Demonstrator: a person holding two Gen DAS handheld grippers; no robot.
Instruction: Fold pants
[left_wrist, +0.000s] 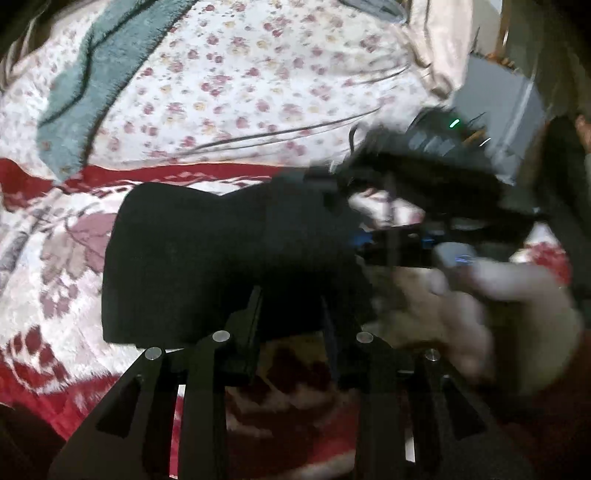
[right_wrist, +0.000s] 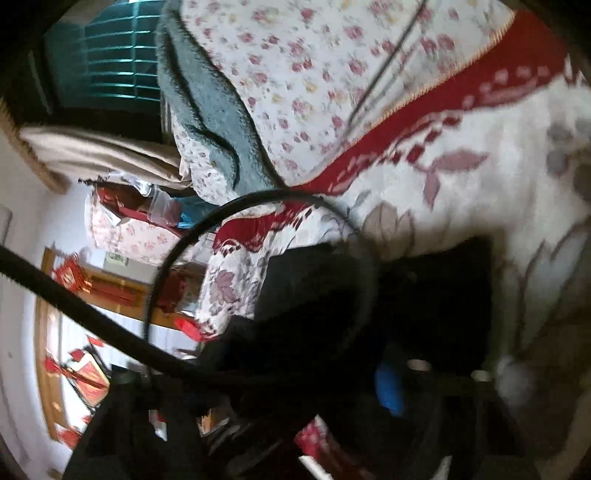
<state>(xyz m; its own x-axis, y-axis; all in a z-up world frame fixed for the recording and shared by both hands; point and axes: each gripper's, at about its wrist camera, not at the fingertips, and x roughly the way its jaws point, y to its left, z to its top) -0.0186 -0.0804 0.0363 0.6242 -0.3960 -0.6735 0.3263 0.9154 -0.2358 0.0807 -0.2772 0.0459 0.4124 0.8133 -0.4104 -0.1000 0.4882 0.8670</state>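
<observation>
1. broadly, a plush white blanket with red border and mauve leaf pattern (left_wrist: 55, 258) covers the bed and fills most of both views.
2. a white quilt with small pink flowers (left_wrist: 229, 85) lies beyond it toward twelve o'clock in the left wrist view, with a teal fleece cloth (left_wrist: 92, 81) at ten o'clock.
3. the folded black pants (left_wrist: 221, 266) rest on the blanket at centre, a compact dark bundle.
4. the left gripper (left_wrist: 291, 317) sits at six o'clock, its fingers slightly spread at the bundle's near edge; i cannot tell whether they pinch cloth.
5. the right gripper (left_wrist: 373, 240), blurred, meets the pants at three o'clock, a hand (left_wrist: 480, 314) behind it; its claw state is unclear.
</observation>
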